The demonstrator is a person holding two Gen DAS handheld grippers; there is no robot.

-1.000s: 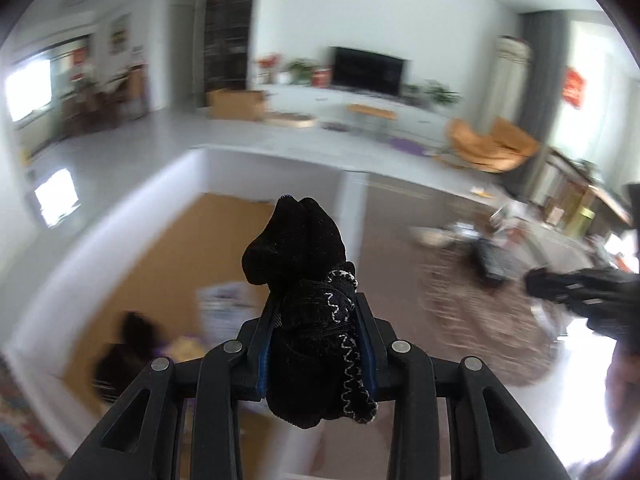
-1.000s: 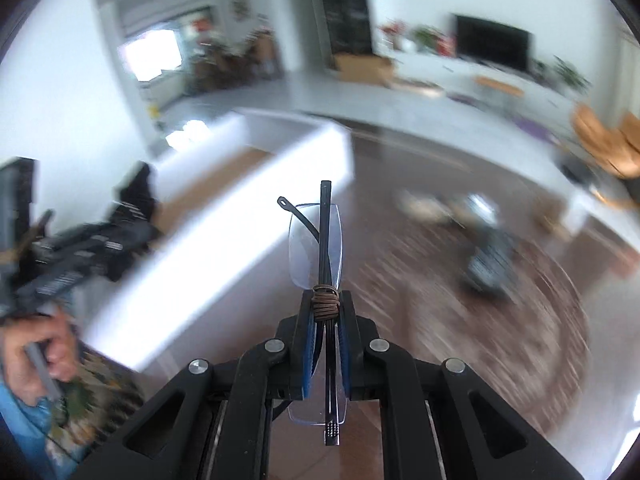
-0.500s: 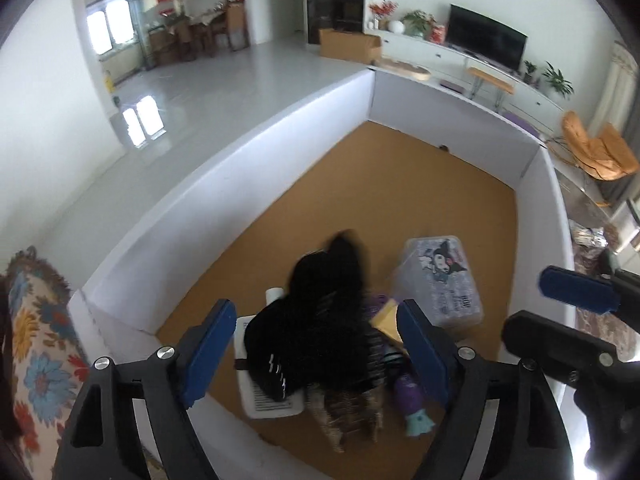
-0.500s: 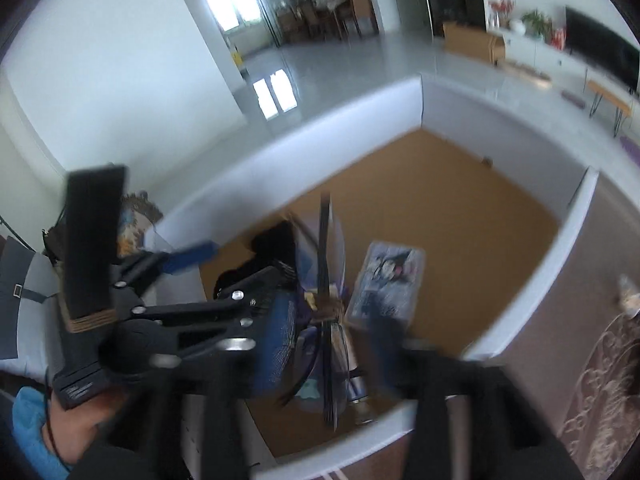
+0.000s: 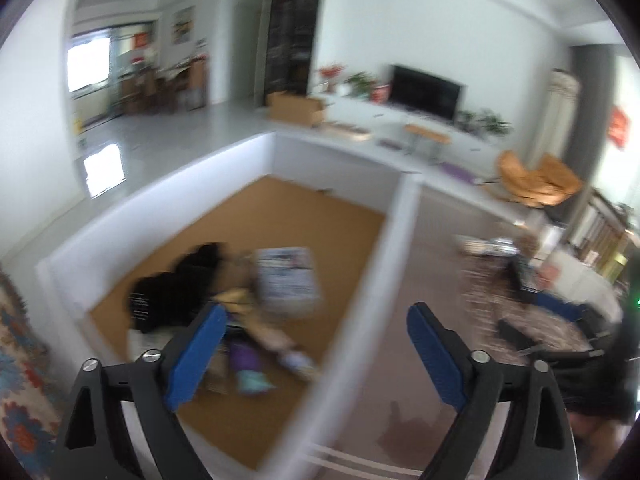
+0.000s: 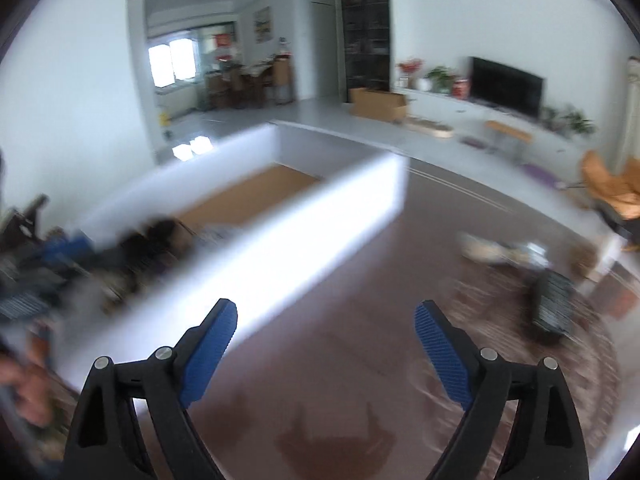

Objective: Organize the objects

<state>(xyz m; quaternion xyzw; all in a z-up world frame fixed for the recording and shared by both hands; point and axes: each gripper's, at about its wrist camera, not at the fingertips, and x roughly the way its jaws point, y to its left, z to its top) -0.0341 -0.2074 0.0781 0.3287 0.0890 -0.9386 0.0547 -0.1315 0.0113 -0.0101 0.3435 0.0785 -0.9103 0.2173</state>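
Note:
My left gripper is open and empty above the near right wall of a white bin with a brown floor. Inside lie a black knitted item, a clear plastic case and several small blurred things. My right gripper is open and empty over the brown table, right of the bin's white wall. The black item shows blurred in the bin. The glasses are not visible in either view.
A patterned round mat with a dark object lies on the table at right. More clutter sits beyond it. A patterned cloth lies left of the bin. The other gripper shows at the right edge.
Both grippers were shut, left on the black knitted item, right on glasses. Both opened over the bin and let go. Both have since swung right, away from the bin.

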